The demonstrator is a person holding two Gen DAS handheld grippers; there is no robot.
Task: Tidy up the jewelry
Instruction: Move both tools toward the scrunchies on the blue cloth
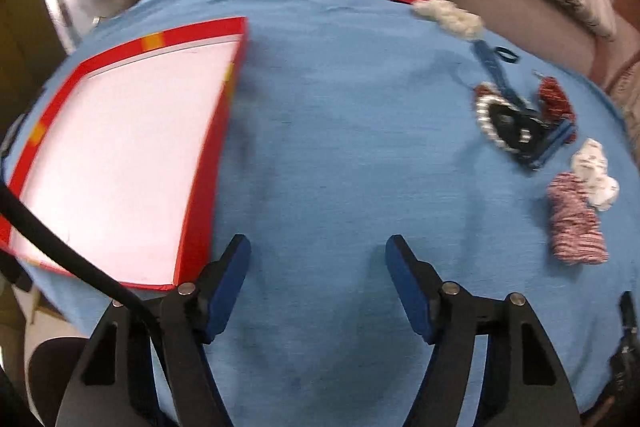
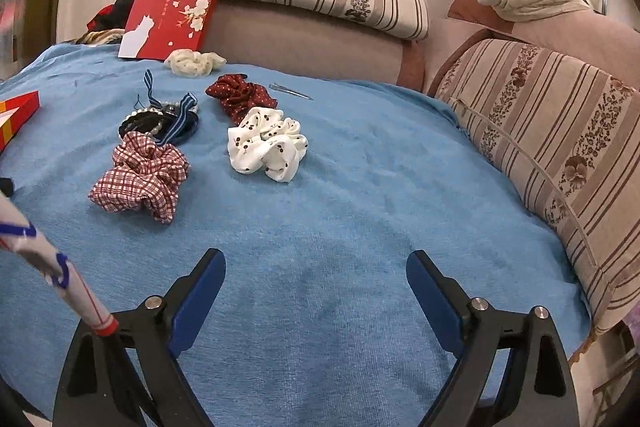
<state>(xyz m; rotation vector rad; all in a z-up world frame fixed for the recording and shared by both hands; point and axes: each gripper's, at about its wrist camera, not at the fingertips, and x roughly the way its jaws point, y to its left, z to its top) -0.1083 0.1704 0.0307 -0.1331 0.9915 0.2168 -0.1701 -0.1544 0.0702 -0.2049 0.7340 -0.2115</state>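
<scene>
A shallow red box (image 1: 120,155) with a white inside lies open on the blue cloth (image 1: 340,131), just left of my left gripper (image 1: 318,247). That gripper is open over bare cloth, nothing between its blue pads. In the right wrist view, hair pieces lie ahead: a red checked scrunchie (image 2: 140,175), a white dotted scrunchie (image 2: 266,143), a dark red dotted scrunchie (image 2: 242,97), a cream scrunchie (image 2: 194,61), and a black pearl band with blue striped ribbon (image 2: 164,121). My right gripper (image 2: 316,263) is open, empty, well short of them.
The red box lid (image 2: 172,17) with white flowers leans against the sofa back. Striped cushions (image 2: 552,147) border the cloth on the right. A thin metal clip (image 2: 290,91) lies beyond the dark red scrunchie. A sleeve (image 2: 52,267) enters at lower left.
</scene>
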